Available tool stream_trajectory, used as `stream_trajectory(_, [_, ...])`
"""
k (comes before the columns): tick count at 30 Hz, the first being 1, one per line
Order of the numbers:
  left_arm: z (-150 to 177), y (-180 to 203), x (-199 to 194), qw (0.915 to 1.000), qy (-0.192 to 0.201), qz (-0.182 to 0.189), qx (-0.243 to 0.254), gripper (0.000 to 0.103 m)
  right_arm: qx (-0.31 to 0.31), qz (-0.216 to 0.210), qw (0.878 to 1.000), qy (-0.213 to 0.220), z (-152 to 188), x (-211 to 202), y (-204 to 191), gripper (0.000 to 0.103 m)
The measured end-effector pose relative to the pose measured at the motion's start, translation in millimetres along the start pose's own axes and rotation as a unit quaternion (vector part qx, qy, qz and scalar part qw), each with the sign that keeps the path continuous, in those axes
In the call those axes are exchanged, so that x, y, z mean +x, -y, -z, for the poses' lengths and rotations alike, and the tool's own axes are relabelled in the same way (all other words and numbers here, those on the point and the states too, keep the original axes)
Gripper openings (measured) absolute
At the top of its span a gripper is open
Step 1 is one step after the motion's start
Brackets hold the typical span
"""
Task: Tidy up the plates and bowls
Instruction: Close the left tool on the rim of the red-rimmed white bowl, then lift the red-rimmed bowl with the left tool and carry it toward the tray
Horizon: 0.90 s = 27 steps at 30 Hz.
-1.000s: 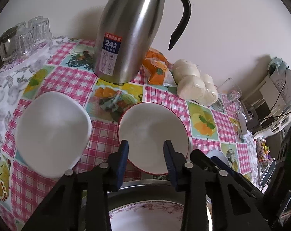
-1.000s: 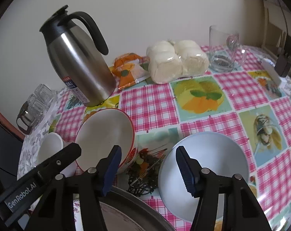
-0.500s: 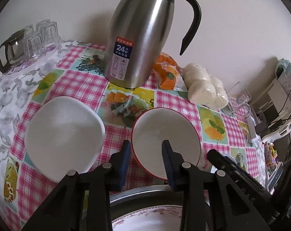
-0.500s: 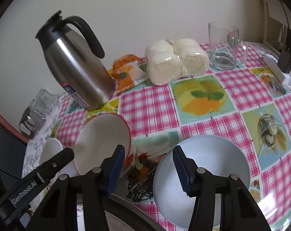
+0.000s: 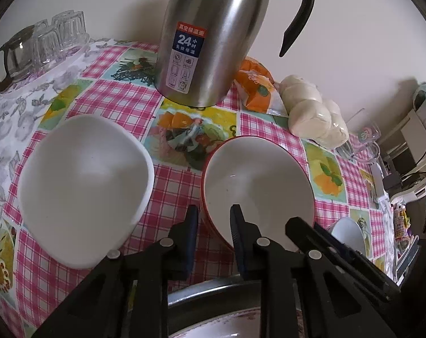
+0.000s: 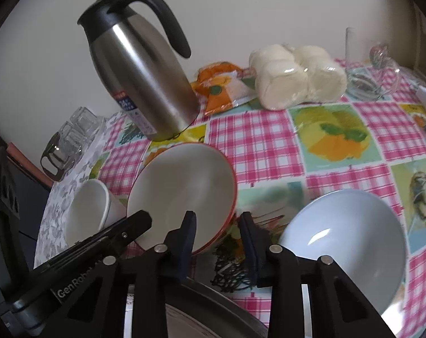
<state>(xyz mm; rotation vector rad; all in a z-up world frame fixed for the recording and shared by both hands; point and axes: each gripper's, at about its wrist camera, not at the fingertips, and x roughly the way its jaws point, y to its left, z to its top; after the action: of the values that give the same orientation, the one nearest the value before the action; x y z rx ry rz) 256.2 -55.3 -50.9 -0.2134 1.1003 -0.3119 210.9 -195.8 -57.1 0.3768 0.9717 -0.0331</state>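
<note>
The checked tablecloth (image 5: 122,104) filled both views, the steel jug (image 5: 210,36) at upper centre. The red-rimmed bowl (image 5: 258,186) sat centre-right in the left view, the white square bowl (image 5: 83,186) at left. The left gripper (image 5: 213,233) was closing astride its near rim. The right gripper (image 6: 217,233), closing, held nothing, beside the pale blue bowl (image 6: 345,242).
</note>
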Motion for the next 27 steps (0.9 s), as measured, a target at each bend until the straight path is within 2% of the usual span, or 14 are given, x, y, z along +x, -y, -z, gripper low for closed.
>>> stream_trajectory(10, [-2,-5,16,0.9999,-0.013,0.002,-0.008,0.023,0.026,-0.012,0.999,-0.03,-1,19,7,0.029])
stream_trajectory(21, [-3,-3,19,0.9999,-0.01,0.0,-0.003,0.02,0.027,-0.003,0.999,-0.035,-4,26,7,0.027])
stream_trajectory(27, [-3,2,15,0.9998,0.002,-0.008,0.017,0.02,0.021,-0.002,0.999,-0.026,-4,24,5,0.028])
